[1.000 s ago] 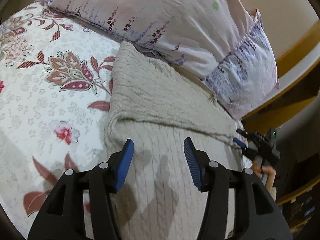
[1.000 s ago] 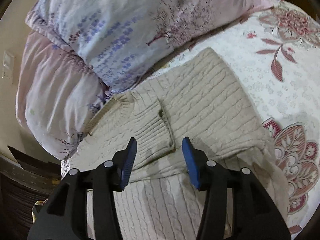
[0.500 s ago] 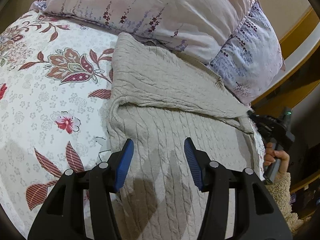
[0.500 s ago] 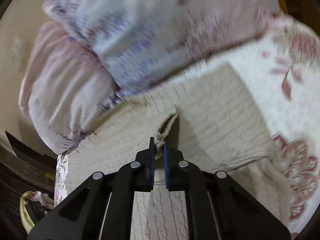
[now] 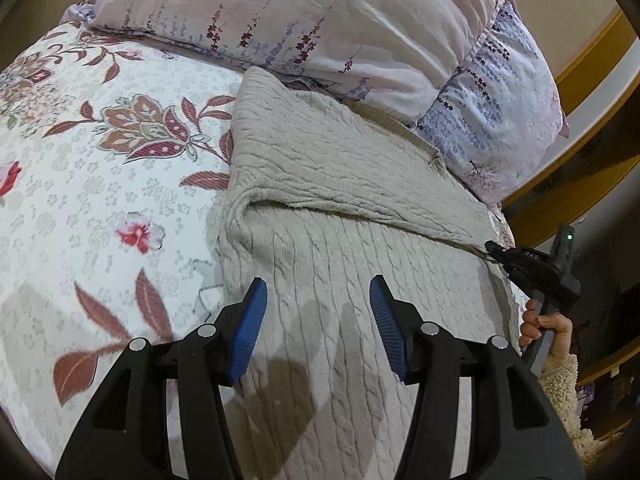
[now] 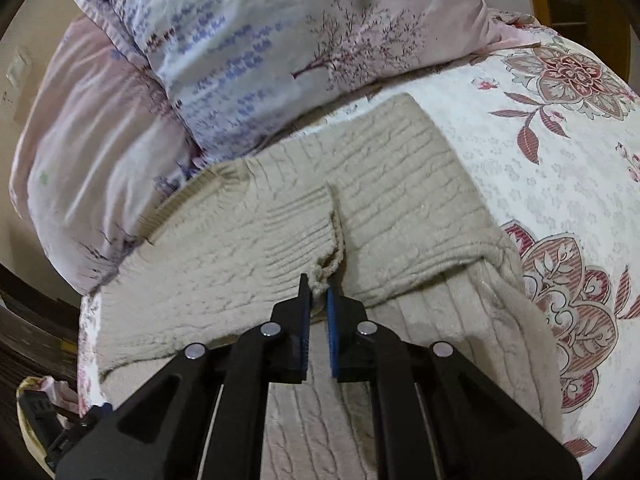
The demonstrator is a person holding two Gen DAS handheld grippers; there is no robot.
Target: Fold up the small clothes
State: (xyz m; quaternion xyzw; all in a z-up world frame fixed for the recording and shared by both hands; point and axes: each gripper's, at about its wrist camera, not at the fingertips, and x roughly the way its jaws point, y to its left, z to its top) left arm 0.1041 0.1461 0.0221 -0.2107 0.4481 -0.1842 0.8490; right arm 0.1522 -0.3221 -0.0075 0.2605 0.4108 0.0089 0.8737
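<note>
A beige cable-knit sweater (image 5: 344, 184) lies on the bed, on a white bedspread (image 5: 80, 200) printed with maroon leaves and pink flowers. Its far edge touches two soft, wrinkled pillows (image 5: 320, 28) in pale pink and lilac floral cases. The knit is thick and ropy, with raised cable ridges running lengthwise, and one part is folded across the body so that a fuzzy edge slants over it.

The left hand-held gripper (image 5: 318, 316) hovers over the near part of the sweater with its ribbed blue pads spread and nothing between them; its shadow falls on the knit below.

The right hand-held gripper (image 6: 318, 300) has its pads pressed together on a bunched bit of the sweater's ribbed edge, probably a sleeve cuff, though the folds make that hard to confirm. The pinched knit puckers into a small rope-like twist just beyond the fingertips. From the left wrist camera, a hand (image 5: 546, 330) in a fleecy cream sleeve holds that gripper at the sweater's right edge.
</note>
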